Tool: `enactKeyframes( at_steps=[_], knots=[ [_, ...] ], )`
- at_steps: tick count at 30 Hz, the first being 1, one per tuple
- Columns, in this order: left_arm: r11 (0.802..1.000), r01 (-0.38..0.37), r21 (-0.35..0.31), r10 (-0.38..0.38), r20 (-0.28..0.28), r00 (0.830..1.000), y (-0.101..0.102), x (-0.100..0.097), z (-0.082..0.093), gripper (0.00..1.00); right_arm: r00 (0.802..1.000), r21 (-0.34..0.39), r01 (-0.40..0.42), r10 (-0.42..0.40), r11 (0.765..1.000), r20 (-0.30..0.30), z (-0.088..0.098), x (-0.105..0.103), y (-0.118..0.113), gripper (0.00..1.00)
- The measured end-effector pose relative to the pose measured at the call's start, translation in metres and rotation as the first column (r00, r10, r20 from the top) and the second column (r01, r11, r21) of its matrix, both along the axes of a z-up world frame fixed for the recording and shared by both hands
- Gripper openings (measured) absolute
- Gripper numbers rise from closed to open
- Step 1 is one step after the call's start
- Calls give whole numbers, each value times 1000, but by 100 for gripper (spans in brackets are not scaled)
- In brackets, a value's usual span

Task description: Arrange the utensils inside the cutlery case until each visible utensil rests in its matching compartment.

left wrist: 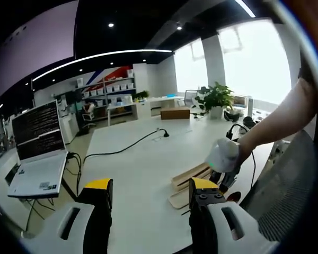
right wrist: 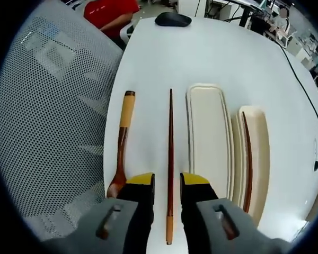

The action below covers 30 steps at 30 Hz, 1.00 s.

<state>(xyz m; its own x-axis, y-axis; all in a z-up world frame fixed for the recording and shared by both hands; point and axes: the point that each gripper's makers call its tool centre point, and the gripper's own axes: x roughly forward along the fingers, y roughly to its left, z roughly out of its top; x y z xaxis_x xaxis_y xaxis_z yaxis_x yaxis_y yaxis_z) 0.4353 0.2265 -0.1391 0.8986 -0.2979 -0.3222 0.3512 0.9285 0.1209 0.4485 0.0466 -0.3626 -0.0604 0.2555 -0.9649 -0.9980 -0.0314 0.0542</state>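
In the right gripper view a dark red chopstick [right wrist: 170, 143] lies on the white table [right wrist: 153, 58], running up between my right gripper's [right wrist: 167, 185] jaws. The jaws stand apart on either side of it without touching it, so that gripper is open. Left of it lies a wooden spoon [right wrist: 122, 143], its bowl by the left jaw. To the right sit two cream case trays: one [right wrist: 209, 137] bare, the other [right wrist: 259, 153] holding a second chopstick [right wrist: 247, 159]. My left gripper [left wrist: 150, 190] hangs open over the table, with the wooden case [left wrist: 191, 177] ahead on its right.
A mesh chair [right wrist: 47, 106] presses against the table's left edge. A black mouse [right wrist: 172, 19] lies at the far end. An open laptop [left wrist: 37, 153], a black cable [left wrist: 127, 145], a plant [left wrist: 217, 98] and a person's gloved hand [left wrist: 224, 155] are in the left gripper view.
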Motion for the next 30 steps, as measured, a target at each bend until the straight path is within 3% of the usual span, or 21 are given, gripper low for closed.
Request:
enactKeyframes(
  at_steps=[5,8,26,30],
  knots=[
    [1000,0,-1,0,0,1000,0,0,1,59,1000,-6,-2,2,1000,12,1,3,1,12],
    [1000,1,-1,-1,0,1000,0,0,1,59,998,-25,-25,26,999,53,1,5,1,9],
    [1000,3,3,-3,-1,1000,-2,1,1,59,999,-40,13,-11,999,47,-1,8,-1,9],
    [1000,1,1,-1,-1,1000,-2,1,1,59,999,-30,7,-5,1000,54,-1,6,1,5]
  ],
)
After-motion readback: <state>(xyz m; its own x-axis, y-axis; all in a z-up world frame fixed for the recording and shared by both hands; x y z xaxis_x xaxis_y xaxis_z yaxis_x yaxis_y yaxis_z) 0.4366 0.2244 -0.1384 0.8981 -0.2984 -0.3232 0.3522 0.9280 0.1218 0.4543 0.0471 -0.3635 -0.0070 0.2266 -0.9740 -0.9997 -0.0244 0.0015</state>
